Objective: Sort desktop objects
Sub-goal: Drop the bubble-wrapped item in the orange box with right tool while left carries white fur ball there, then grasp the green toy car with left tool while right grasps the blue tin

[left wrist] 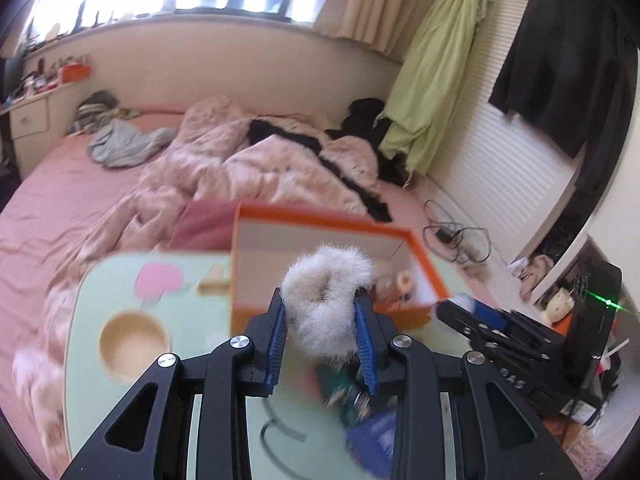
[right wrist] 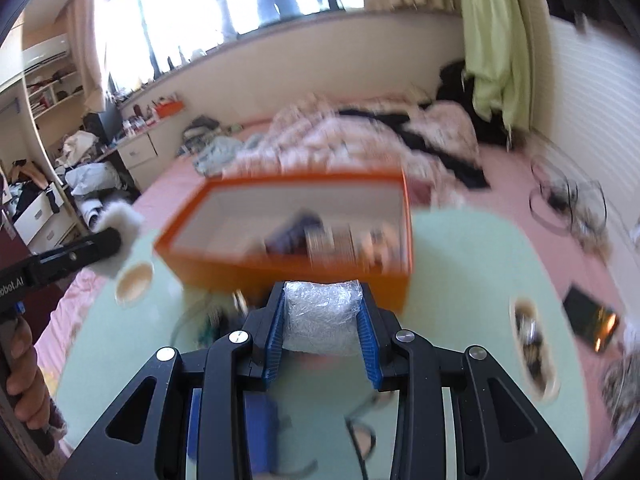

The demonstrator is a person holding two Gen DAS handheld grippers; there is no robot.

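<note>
The left gripper (left wrist: 322,322) is clamped on a white fluffy scrunchie (left wrist: 326,300), held above the pale green table (left wrist: 92,280) on the near side of the orange box (left wrist: 256,216). The right gripper (right wrist: 323,322) grips a crinkled clear plastic packet (right wrist: 322,320), likewise raised just short of the box's near wall. Risk, as judged: the fur compresses and could slip from the pads before it clears the rim; the packet is slick and may slide free if tilted. Both grippers approach one box (its near wall is the obstacle), so they could collide at the opening. Left of the box, on the table, stand a wooden bowl (left wrist: 134,344) and a pink card (left wrist: 158,278). The box already holds items, blurred beyond naming. Beyond the box lies a bed (left wrist: 80,184).
</note>
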